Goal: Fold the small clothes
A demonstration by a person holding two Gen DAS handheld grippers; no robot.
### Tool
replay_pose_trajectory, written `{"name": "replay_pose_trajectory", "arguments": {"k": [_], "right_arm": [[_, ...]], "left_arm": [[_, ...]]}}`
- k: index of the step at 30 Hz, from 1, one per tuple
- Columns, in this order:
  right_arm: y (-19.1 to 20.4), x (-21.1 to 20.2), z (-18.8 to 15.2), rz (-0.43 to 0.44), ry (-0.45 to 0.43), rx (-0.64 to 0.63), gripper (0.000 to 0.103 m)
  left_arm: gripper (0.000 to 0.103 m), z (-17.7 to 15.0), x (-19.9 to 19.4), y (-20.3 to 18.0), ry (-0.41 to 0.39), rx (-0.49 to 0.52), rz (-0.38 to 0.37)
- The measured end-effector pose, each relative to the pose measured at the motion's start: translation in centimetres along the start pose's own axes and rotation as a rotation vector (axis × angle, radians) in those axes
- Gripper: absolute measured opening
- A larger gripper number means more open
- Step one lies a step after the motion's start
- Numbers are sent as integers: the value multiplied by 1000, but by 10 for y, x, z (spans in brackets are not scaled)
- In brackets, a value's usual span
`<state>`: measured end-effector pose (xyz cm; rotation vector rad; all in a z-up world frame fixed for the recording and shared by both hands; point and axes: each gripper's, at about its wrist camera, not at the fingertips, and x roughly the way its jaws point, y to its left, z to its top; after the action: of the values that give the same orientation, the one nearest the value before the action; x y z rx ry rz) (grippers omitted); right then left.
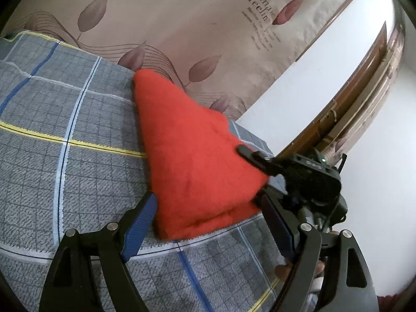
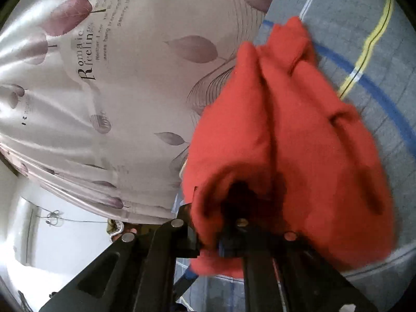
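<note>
A small red fleece garment (image 1: 197,156) lies on the grey checked bedsheet (image 1: 65,119), pulled up into a cone shape toward the right. My left gripper (image 1: 208,205) is open, with its blue pads (image 1: 141,223) on either side of the garment's near folded edge. My right gripper (image 1: 253,160) shows in the left wrist view, shut on the garment's right corner. In the right wrist view the red garment (image 2: 299,143) drapes over my right gripper (image 2: 234,223), hiding its fingertips; the cloth bunches between the jaws.
A satin curtain (image 1: 182,26) with leaf print and lettering hangs behind the bed. A white wall (image 1: 325,65) and brown wooden door frame (image 1: 369,78) stand at right. The sheet's edge (image 1: 257,140) runs just beyond the garment.
</note>
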<state>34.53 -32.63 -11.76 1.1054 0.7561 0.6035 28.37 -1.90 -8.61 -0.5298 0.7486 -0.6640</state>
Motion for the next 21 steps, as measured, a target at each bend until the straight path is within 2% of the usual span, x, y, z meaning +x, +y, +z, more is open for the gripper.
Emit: {"name": "replay_pose_trajectory", "arguments": {"k": [3, 6, 7, 9, 11, 13, 17, 19, 21], "right_arm": [[21, -25, 12, -27, -35, -79, 9], [49, -53, 22, -120, -66, -218, 9], [54, -61, 24, -175, -69, -265, 9], [46, -61, 24, -250, -40, -291, 9], [19, -50, 22, -298, 34, -248, 9], [-7, -42, 17, -303, 99, -213, 9], [-16, -43, 20, -197, 93, -168, 15], [-15, -46, 27, -196, 83, -149, 28], [-18, -54, 34, -148, 81, -105, 63]], "left_arm": [[82, -1, -3, 0, -11, 3, -2], [82, -3, -2, -3, -3, 19, -1], [82, -3, -2, -3, 1, 23, 0], [82, -3, -1, -4, 3, 24, 2], [82, -3, -1, -2, 4, 17, 5], [82, -1, -2, -2, -1, 10, 8], [82, 3, -7, -15, -23, 28, 12], [82, 7, -6, -28, -24, 61, 17], [82, 13, 1, -47, -10, 110, 25]]}}
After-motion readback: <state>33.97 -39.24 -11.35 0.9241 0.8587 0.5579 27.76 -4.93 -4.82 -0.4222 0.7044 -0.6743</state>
